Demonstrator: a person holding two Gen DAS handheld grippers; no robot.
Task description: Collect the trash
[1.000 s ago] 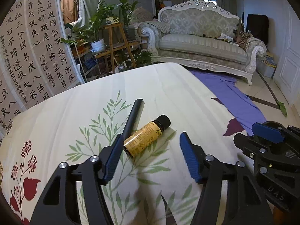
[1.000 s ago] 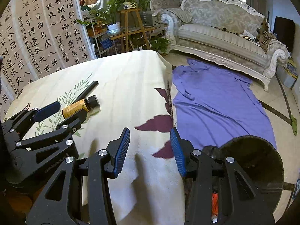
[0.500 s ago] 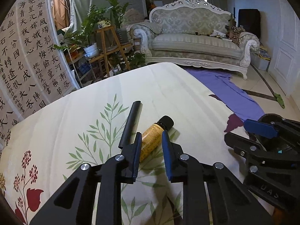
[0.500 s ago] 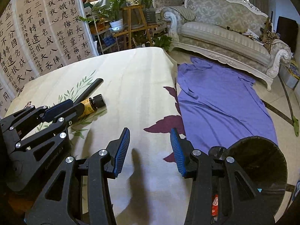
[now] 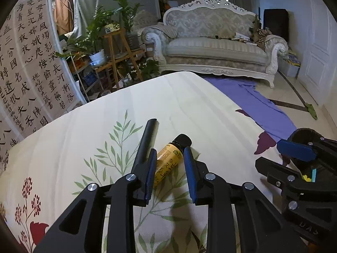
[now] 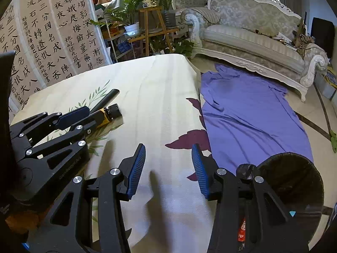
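1. Left gripper [image 5: 170, 159]: blue-padded jaws straddle the small yellow-labelled bottle with black cap [image 5: 168, 162], one pad each side of the body. Left pad looks touching the label; a thin gap may remain at the right pad, so I cannot tell if it is clamped.
2. Bottle lies on its side on the cream tablecloth with leaf and flower print [image 5: 84, 139], cap pointing away from the gripper, past the fingertips.
3. Long black cylindrical tube [image 5: 146, 141] lies just left of the bottle, roughly parallel, against the outside of the left finger.
4. Right gripper [image 6: 168, 164]: jaws spread wide, nothing between them, hovering over the tablecloth [image 6: 160, 97] near its right edge. Bottle [image 6: 109, 113] sits well ahead and left of it, partly hidden by the left gripper.
5. Dark round trash bin [image 6: 294, 189] just right of the right gripper, below table level; red wrapper [image 6: 241, 229] visible inside.
6. Purple cloth [image 6: 252, 113] on the floor ahead-right.
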